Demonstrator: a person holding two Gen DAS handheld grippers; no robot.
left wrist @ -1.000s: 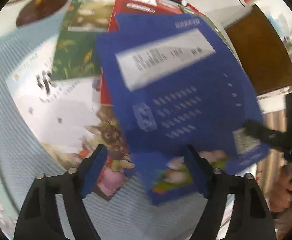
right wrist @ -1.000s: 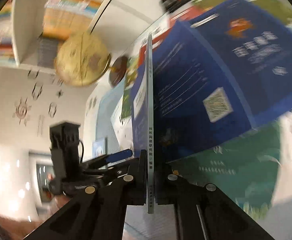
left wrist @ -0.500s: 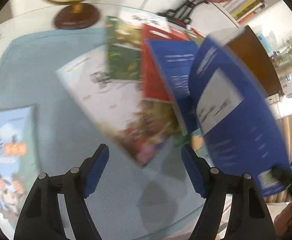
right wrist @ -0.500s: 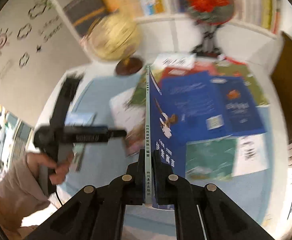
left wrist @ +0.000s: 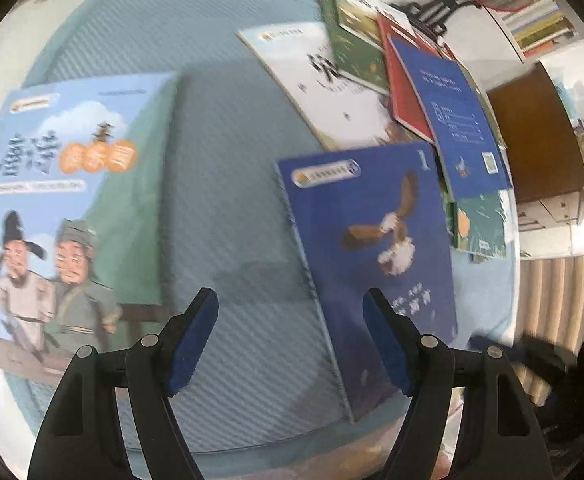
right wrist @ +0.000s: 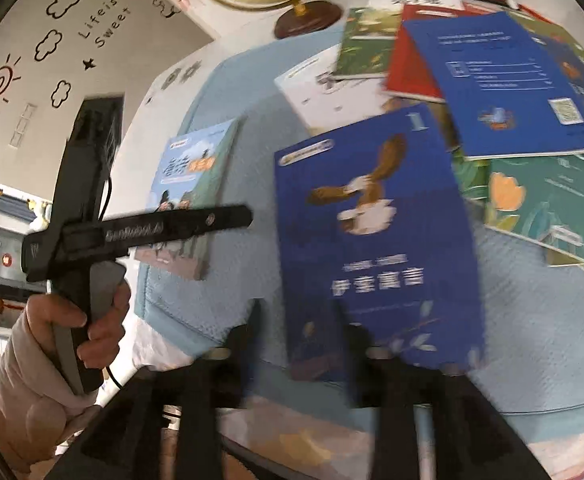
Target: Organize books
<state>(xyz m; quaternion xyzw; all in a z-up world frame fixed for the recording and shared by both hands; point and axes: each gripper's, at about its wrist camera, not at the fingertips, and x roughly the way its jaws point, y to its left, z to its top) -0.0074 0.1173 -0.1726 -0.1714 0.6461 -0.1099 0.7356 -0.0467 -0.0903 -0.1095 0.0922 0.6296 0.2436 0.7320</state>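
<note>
Blue eagle-cover book [right wrist: 375,240], face-up

In the right wrist view, the wall [right wrist: 52,64] at the upper left carries the words "Life is Sweet" beside drawn clouds and a sun. The blue book with the bird [right wrist: 371,248] at the centre bears a large numeral "1" at its top right corner; its Chinese title is too blurred to read. The black tool [right wrist: 164,228] at the left has white lettering along its side, smeared beyond reading.
</note>
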